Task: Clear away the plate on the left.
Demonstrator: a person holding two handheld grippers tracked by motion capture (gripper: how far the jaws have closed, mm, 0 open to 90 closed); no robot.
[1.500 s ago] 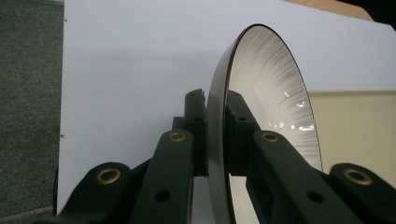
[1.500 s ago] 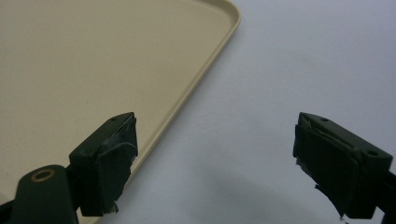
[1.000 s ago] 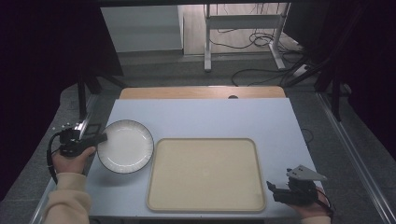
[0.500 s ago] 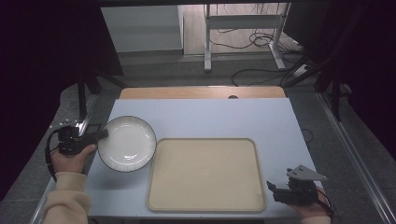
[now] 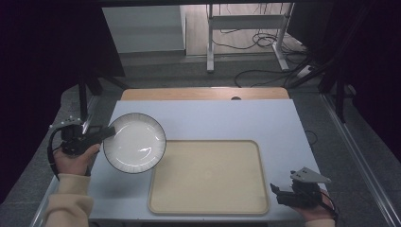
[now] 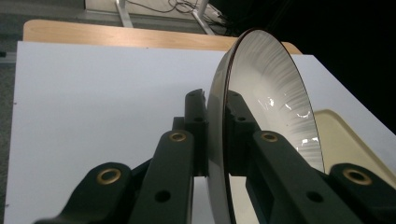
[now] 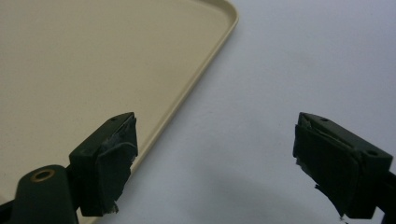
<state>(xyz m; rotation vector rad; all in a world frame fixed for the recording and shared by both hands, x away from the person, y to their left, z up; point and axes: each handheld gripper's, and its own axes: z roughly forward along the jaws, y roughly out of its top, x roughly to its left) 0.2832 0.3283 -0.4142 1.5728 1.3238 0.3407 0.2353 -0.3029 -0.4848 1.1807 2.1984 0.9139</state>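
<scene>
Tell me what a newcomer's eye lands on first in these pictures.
First the white plate, tilted up off the table's left side, its rim pinched by the left gripper. Next the large beige tray, empty, lying at the near middle of the white table. The right gripper rests open beside the tray's near right corner.

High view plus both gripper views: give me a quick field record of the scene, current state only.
surface: white table
plate: white plate with dark rim, lifted and tilted, overlapping the tray's left edge in the high view
tray: beige tray, flat, nothing on it
left gripper: left gripper clamped on the plate's rim
right gripper: right gripper open, holding nothing, beside the tray's right corner
</scene>
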